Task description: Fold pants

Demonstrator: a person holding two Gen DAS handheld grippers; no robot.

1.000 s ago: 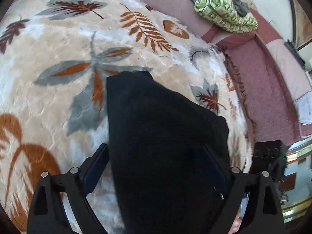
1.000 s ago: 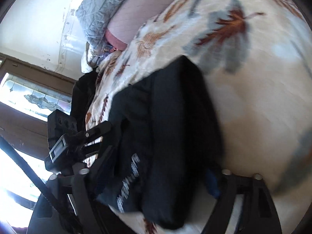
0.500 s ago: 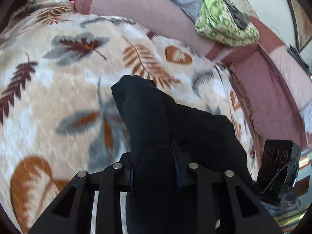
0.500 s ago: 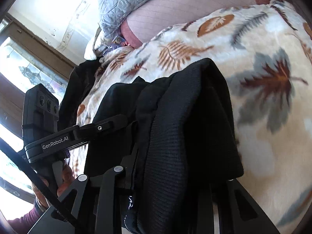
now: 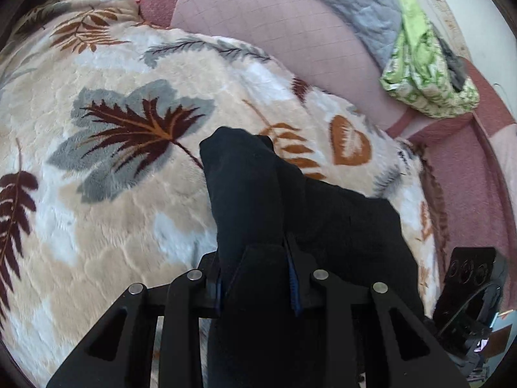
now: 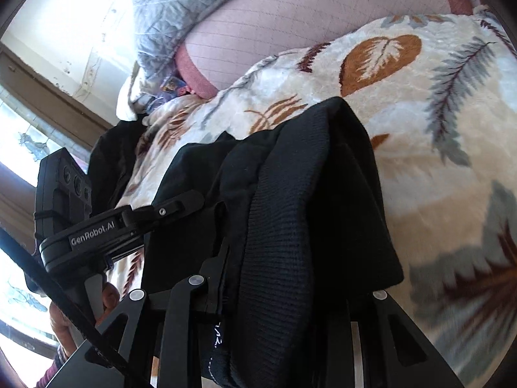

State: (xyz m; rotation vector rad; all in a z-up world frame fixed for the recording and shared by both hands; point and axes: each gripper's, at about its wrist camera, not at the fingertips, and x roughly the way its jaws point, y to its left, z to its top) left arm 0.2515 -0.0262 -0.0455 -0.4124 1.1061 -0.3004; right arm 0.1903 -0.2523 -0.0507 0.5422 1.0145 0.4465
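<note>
The black pants lie bunched on a cream blanket with a leaf print. My left gripper is shut on a fold of the pants and holds it raised off the blanket. In the right wrist view the pants drape thickly over my right gripper, which is shut on their ribbed edge. The left gripper's body shows there at the left, reaching into the same cloth. Cloth hides both grippers' fingertips.
A pink mattress edge and a grey quilt lie beyond the blanket. A green patterned bundle sits at the far right. A window is at the left in the right wrist view. Dark clothing lies by the blanket's edge.
Both grippers have shut on the pants and lifted the cloth. Both views have tilted up, showing more of the blanket and the bedding beyond.
</note>
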